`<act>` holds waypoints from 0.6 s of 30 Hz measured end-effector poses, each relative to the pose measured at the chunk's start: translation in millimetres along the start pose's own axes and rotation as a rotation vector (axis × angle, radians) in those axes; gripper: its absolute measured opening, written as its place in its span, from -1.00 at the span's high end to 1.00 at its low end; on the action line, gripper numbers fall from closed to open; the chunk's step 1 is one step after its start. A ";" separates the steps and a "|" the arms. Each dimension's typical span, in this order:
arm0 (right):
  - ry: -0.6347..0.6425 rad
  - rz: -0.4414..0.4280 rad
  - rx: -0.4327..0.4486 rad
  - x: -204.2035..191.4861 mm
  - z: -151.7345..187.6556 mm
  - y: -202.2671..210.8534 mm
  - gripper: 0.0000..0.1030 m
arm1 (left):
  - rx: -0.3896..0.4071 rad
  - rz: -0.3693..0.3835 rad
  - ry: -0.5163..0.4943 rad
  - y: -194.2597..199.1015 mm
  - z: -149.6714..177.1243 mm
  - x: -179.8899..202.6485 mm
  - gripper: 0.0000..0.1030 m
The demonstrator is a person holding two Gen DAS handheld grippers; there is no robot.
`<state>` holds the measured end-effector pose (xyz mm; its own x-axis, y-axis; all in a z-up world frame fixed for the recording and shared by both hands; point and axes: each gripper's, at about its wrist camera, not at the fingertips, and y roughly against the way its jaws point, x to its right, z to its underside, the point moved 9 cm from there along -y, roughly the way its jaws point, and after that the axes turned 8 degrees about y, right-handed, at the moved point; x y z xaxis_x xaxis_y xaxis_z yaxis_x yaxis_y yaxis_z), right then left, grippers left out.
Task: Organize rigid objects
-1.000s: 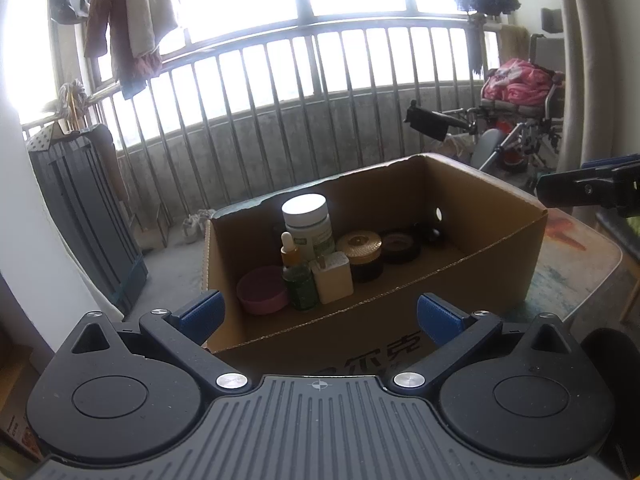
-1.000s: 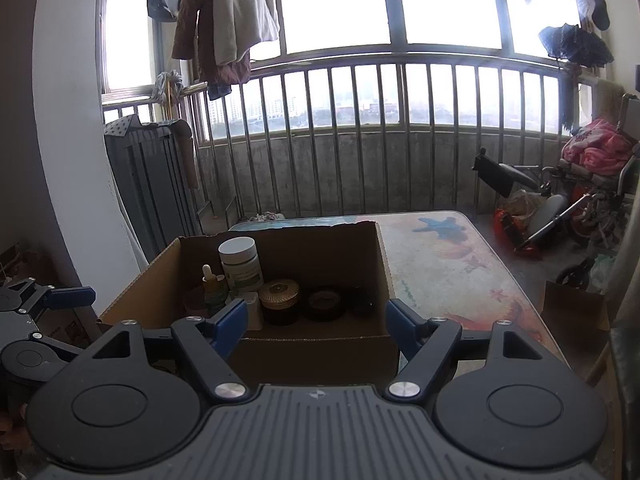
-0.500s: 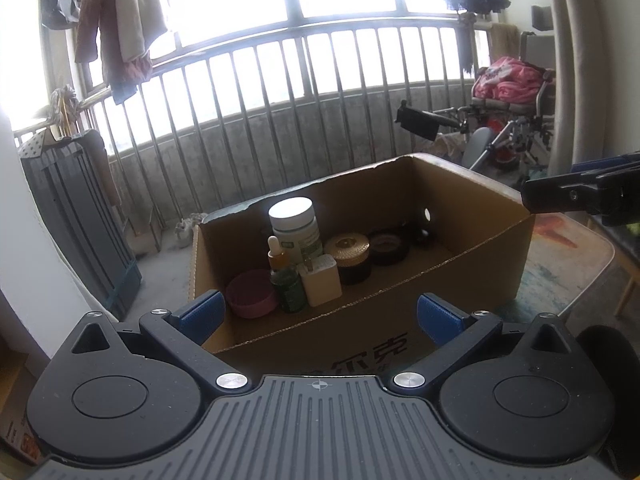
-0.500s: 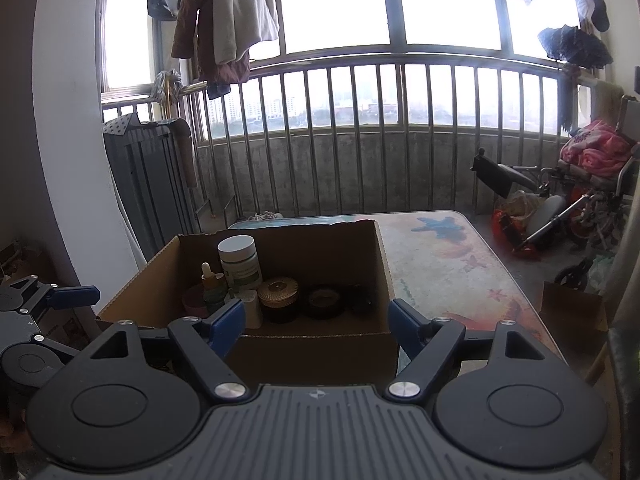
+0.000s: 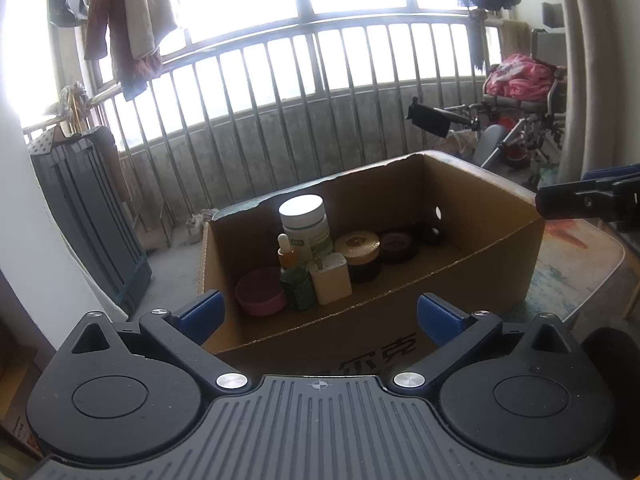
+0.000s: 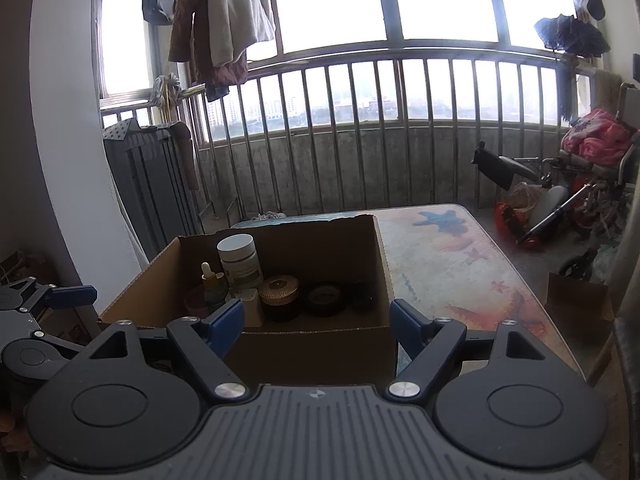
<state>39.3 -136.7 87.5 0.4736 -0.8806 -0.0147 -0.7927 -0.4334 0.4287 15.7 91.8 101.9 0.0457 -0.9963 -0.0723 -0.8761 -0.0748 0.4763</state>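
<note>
Your view from the left wrist has drifted a little over the last second: the cardboard box [image 5: 460, 276] slid slightly left and down half a second ago and now sits about where it did at the start, so nothing in it has been disturbed; from the right wrist the scene is all but the same. The right gripper [image 6: 316, 320] has its jaws spread a touch wider than a second ago, with nothing between them, and the left gripper [image 5: 320, 314] is likewise released and empty, both hovering just short of the box's near wall. That reads as a pause with the sorting either finished or between picks, since no loose item shows on the patterned table [image 6: 460, 264] beside the box. The box stands open on the table's left part, its back rim torn and ragged. Inside, along the left and back, the things stand close together: a white-lidded jar [image 5: 306, 224] tallest, then a gold-lidded jar [image 5: 358, 254], a dark round tin [image 5: 396, 245] and a pink bowl [image 5: 259, 291], a cream rectangular bottle [image 5: 332, 278], and a green dropper bottle [image 5: 295, 276] in front. All look upright; the right half of the floor is bare.
</note>
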 end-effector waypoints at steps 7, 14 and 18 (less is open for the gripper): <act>-0.003 0.004 -0.004 1.4 1.5 0.2 -0.59 | -0.001 -0.002 0.000 -1.5 -1.3 -1.4 -1.00; -0.010 0.006 -0.003 1.9 2.0 1.5 -0.59 | -0.005 -0.003 0.001 -2.3 -0.8 -1.2 -1.00; -0.013 0.006 -0.003 2.1 2.2 1.5 -0.59 | -0.005 0.005 0.005 -1.6 -0.7 -0.2 -1.00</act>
<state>38.3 -139.6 86.1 0.4641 -0.8854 -0.0241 -0.7941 -0.4279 0.4316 17.5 92.0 101.8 0.0437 -0.9969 -0.0656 -0.8741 -0.0700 0.4806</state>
